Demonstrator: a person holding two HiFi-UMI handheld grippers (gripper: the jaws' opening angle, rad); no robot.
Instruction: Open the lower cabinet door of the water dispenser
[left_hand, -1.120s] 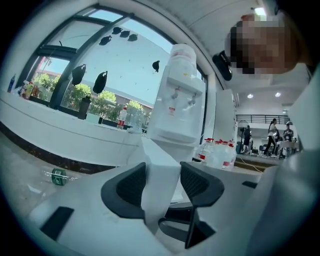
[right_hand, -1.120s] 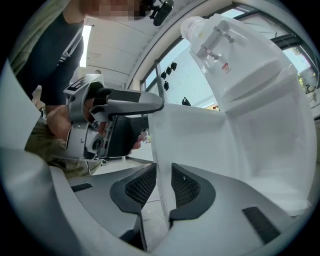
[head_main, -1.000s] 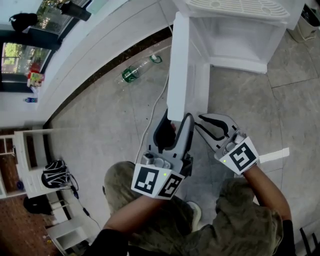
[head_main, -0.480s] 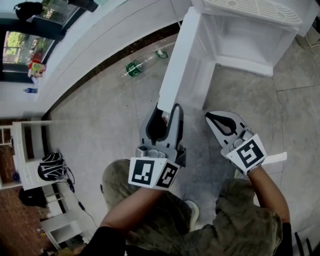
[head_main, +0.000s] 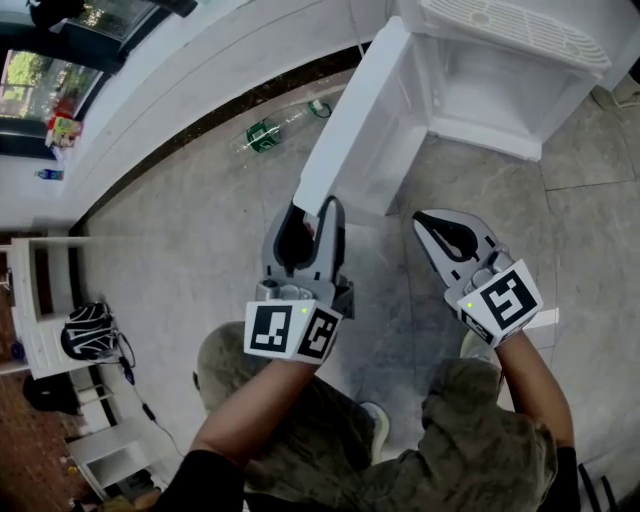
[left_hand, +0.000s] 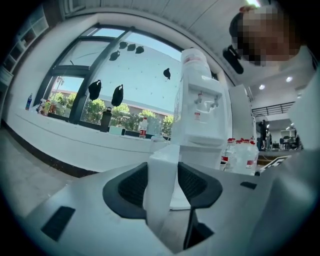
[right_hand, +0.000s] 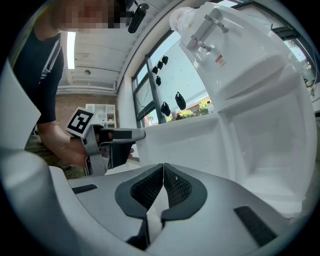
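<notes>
Floor: grey tiles (head_main: 190, 230), with a white wall (head_main: 200, 70) and a window (left_hand: 75, 80) beyond.
Around: a bottle (head_main: 275, 128) lies by the wall.
Door (head_main: 355, 140): swung out from the dispenser (head_main: 500, 70).
Left gripper (head_main: 312, 205): jaws have just been closing and clamp the door's edge.
Right gripper (head_main: 425, 220): clenched, empty, beside the door.

Left gripper (head_main: 308, 212), jaws just closing, pinches edge of cabinet door (head_main: 355, 130) (swung open) — right gripper (head_main: 428, 222) jaws together, empty, alongside.

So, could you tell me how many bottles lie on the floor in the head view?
1: a bottle by the wall, left of the open door; others may be hidden.
</notes>
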